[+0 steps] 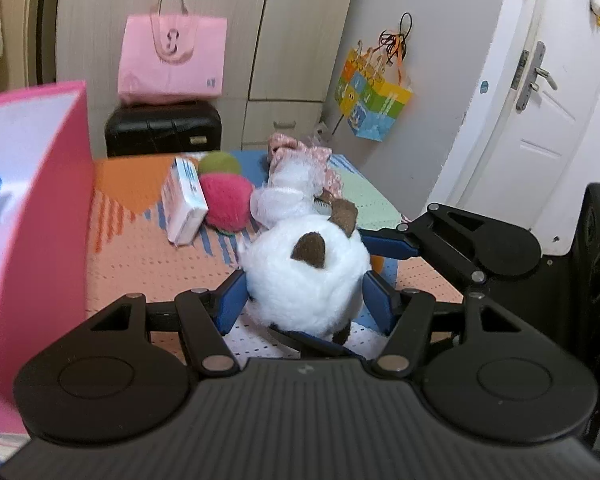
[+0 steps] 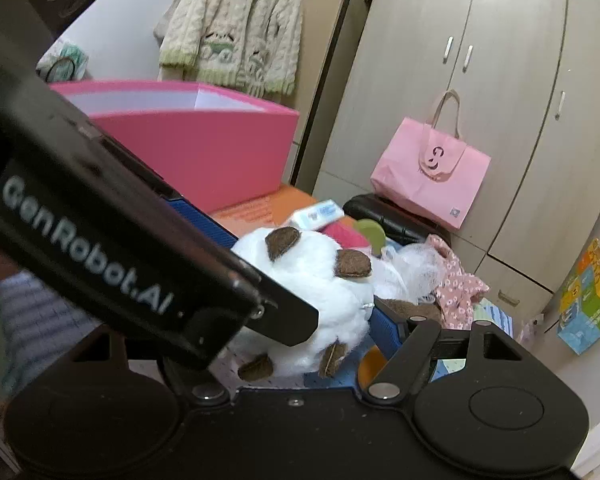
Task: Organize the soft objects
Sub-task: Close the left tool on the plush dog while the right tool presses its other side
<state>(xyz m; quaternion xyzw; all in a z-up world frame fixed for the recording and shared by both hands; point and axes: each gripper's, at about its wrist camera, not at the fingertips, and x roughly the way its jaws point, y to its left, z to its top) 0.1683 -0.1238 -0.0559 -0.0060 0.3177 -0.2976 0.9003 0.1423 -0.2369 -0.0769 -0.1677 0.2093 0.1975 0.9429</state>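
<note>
A white plush toy (image 1: 304, 276) with brown felt ears and paws sits low over the patterned mat (image 1: 148, 248). My left gripper (image 1: 302, 300) is shut on it, blue pads pressing both sides. My right gripper (image 1: 384, 246) comes in from the right; its blue fingers also press the plush (image 2: 300, 276). In the right wrist view the left gripper's black body (image 2: 112, 256) crosses in front and hides the right gripper's left finger. A pink and green fuzzy ball (image 1: 224, 196), a floral cloth doll (image 1: 300, 176) and a tissue pack (image 1: 182, 200) lie behind.
A tall pink box (image 1: 40, 184) stands open at the left, also in the right wrist view (image 2: 204, 144). A black case (image 1: 164, 128) with a pink bag (image 1: 172, 60) sits beyond the mat. Wardrobe doors (image 2: 480, 100) and a white door (image 1: 540, 100) are behind.
</note>
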